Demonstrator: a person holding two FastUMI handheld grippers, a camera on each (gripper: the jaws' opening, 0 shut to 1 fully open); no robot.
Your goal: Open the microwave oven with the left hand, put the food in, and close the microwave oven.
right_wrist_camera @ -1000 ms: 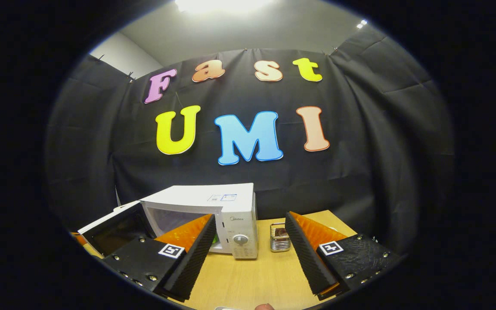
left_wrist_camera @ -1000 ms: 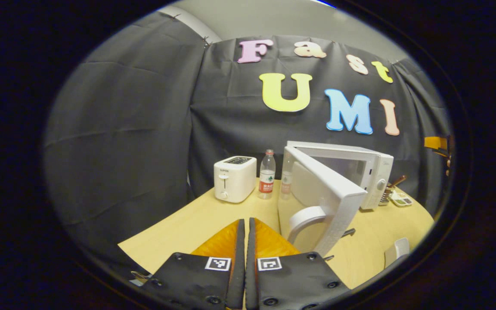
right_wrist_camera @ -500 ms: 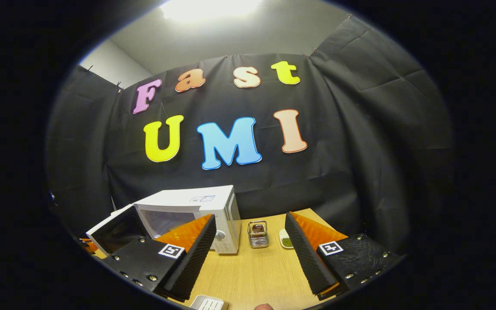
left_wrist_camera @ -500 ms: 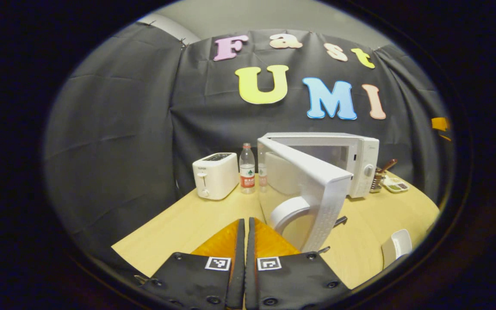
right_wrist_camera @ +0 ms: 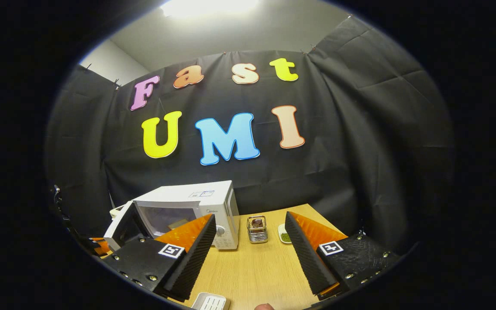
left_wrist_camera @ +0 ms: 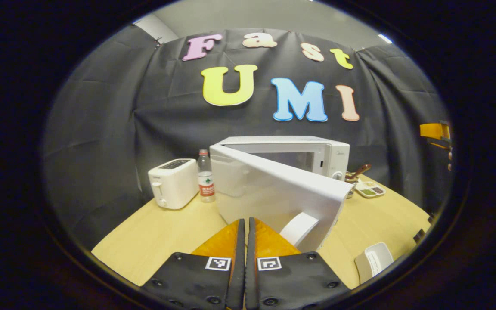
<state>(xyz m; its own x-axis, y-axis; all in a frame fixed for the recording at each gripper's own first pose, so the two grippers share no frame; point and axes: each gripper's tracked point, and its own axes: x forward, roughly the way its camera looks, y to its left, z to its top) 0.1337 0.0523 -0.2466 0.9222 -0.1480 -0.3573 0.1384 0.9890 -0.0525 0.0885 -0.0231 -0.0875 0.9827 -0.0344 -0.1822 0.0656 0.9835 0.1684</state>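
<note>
Left claw [left_wrist_camera: 246,224] fingers pressed together, right claw [right_wrist_camera: 250,234] fingers spread wide

Microwave oven [left_wrist_camera: 308,153]: white countertop unit, upright on the wooden table, straight ahead beyond the left fingers [left_wrist_camera: 239,241]. Door [left_wrist_camera: 274,193]: white, hinged on its left, standing partly open, curved handle [left_wrist_camera: 298,228] just past the fingertips, slightly right; not touching.

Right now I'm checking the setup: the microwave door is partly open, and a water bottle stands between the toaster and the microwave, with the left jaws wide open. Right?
Not quite: the left gripper jaws are shut, as the left gripper view shows. The microwave door is partly open, and the water bottle stands between the toaster and microwave.
</note>
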